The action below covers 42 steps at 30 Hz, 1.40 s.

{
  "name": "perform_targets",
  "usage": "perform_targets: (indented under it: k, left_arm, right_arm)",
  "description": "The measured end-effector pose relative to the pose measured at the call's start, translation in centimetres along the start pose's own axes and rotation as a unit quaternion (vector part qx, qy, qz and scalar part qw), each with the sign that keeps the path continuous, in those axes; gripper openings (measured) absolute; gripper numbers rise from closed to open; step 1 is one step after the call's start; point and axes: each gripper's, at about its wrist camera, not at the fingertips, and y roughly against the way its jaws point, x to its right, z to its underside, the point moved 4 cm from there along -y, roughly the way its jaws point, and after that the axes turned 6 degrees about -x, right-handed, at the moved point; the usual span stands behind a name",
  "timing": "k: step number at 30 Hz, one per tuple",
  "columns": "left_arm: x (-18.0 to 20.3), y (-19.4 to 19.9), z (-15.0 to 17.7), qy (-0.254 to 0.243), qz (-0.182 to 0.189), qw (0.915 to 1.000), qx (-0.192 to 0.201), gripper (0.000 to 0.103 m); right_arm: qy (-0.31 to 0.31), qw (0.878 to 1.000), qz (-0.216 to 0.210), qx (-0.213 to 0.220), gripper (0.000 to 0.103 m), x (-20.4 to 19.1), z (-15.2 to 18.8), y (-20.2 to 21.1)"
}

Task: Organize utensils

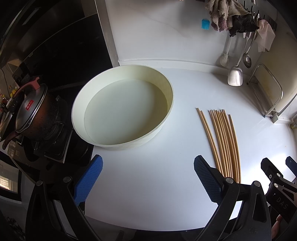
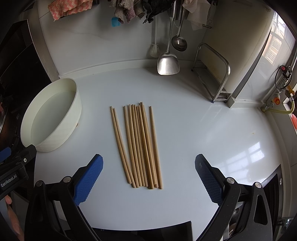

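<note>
Several wooden chopsticks [image 2: 139, 146] lie side by side on the white counter, pointing away from me; they also show in the left wrist view [image 1: 225, 142]. A round cream tub [image 1: 122, 109] stands empty to their left, also in the right wrist view [image 2: 52, 115]. My left gripper [image 1: 148, 178] is open and empty, in front of the tub. My right gripper [image 2: 148, 178] is open and empty, with the chopsticks' near ends between its blue pads [image 2: 89, 178].
A stove with a lidded pot [image 1: 31, 111] is at the left. A metal spatula [image 2: 168, 63], a ladle [image 2: 179, 42] and cloths [image 2: 128, 9] hang on the back wall. A metal rack [image 2: 213, 74] stands at the back right.
</note>
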Motion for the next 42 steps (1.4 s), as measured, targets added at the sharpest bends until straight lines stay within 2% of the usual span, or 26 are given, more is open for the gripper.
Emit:
perform_targets:
  k: [31,37,42]
  left_arm:
    - [-0.9,-0.2,-0.3,-0.004,0.007,1.0000,-0.004,0.097]
    - [-1.4,-0.7,-0.5,-0.009,0.016,0.9998,-0.005,0.097]
    - [-1.3,-1.1,-0.7,-0.021,0.039,0.9990,-0.003,0.097]
  right_arm:
    - [-0.002,1.000,0.002,0.000,0.095,-0.2,0.0,0.1]
    - [-0.007,1.000,0.010,-0.003,0.095,-1.0,0.4,0.2]
    - [-0.024,1.000,-0.006,0.004,0.095,-0.8,0.6,0.2]
